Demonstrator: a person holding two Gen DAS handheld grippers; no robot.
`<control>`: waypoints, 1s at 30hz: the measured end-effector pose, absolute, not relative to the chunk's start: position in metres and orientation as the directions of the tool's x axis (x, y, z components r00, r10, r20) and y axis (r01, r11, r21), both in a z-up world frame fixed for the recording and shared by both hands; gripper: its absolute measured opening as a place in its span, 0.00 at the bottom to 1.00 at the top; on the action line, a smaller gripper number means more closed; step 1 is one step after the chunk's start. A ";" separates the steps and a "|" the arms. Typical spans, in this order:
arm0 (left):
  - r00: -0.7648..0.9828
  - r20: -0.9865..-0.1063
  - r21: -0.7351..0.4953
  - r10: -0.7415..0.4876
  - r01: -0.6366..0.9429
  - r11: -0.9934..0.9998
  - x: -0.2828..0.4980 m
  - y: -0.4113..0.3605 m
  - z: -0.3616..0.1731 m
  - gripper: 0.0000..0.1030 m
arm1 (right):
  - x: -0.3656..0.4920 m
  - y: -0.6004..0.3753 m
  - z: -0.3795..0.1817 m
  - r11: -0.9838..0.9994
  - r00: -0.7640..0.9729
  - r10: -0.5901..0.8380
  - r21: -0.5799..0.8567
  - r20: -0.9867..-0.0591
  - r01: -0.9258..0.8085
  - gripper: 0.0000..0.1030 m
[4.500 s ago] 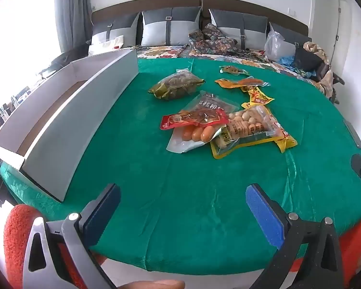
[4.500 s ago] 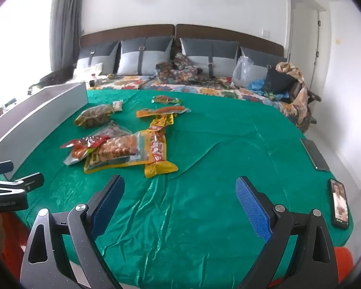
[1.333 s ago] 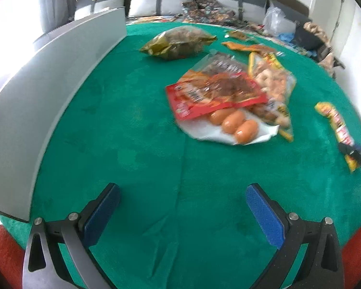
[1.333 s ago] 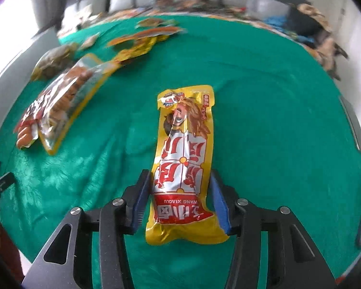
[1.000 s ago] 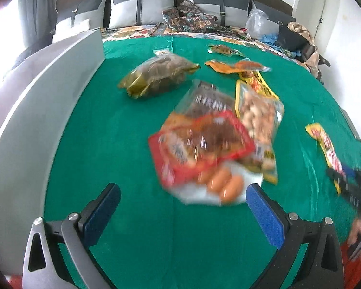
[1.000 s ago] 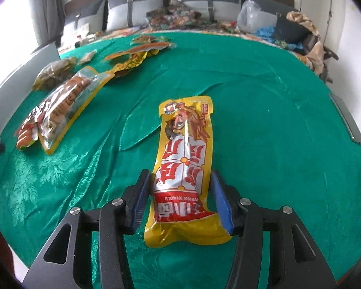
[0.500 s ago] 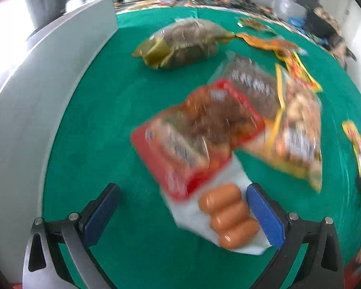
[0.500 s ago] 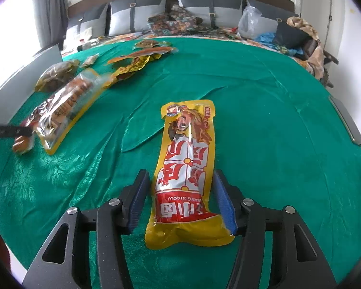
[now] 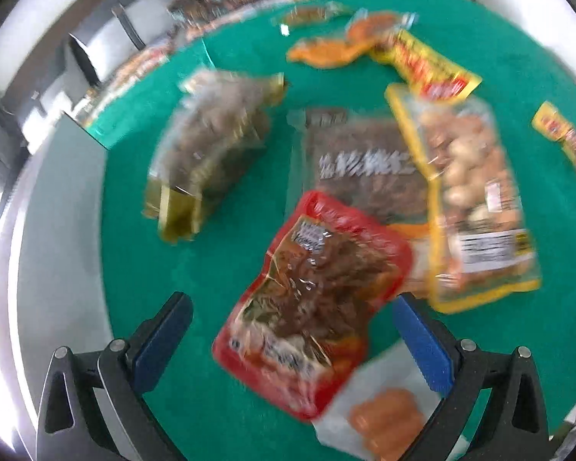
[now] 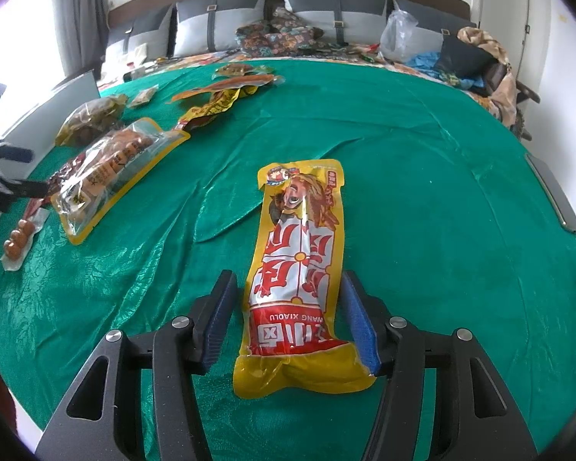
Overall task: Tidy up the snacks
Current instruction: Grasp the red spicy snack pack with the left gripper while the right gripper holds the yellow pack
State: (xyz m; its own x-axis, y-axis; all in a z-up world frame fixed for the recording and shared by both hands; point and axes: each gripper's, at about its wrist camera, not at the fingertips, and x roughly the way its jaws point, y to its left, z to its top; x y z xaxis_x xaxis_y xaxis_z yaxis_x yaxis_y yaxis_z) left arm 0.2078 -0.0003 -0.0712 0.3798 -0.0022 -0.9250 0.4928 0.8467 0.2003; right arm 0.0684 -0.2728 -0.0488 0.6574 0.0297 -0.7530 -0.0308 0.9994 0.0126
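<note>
Right wrist view: the right gripper (image 10: 288,322) has the yellow sausage pack (image 10: 299,269) lying between its two blue pads; small gaps show on both sides, though the right pad seems to brush the lower corner of the pack. Its jaws have just been opening, so I judge the pack released, not clamped.
Long axis of the pack: it runs straight away from this gripper, in line with the fingers, the printed face end farthest from it.
Place of the pack: flat on the green tablecloth (image 10: 422,192), in the middle part of the table and toward its near edge, well apart from the other snacks.
Look of the pack: long and narrow, glossy yellow film with a red and white label and a cartoon face at the far end; the near end is wrinkled.
Left wrist view: the left gripper (image 9: 292,338) is spread wide and holds nothing; the picture is blurred.
Thing nearest to the left gripper: the red snack pouch (image 9: 315,299), whose lower part lies between the two open fingers, with its long axis slanted up toward the right.
Under the pouch: a clear pack with orange sausages (image 9: 384,418), near the right finger.
Other snacks: a yellow-edged bag of nuts (image 9: 476,192) toward the right, a green bag (image 9: 211,146) toward the white box wall (image 9: 61,230) along the left edge.
Nearer hand: for the red pouch, the left one, I think.
</note>
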 end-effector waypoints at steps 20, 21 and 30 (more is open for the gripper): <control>0.404 -0.913 -0.011 -0.060 0.121 0.993 0.158 0.126 -0.052 0.30 | 0.106 -0.304 -0.031 0.971 0.440 0.193 0.236 -0.877 0.045 0.74; 0.399 -0.915 -0.022 -0.059 0.097 0.995 0.152 0.131 -0.052 0.30 | 0.113 -0.305 -0.029 0.972 0.418 0.184 0.227 -0.889 0.054 0.74; 0.379 -0.923 -0.006 -0.070 0.167 0.986 0.123 0.129 -0.051 0.59 | 0.158 -0.277 -0.038 0.999 0.312 0.047 0.044 -0.949 -0.018 0.48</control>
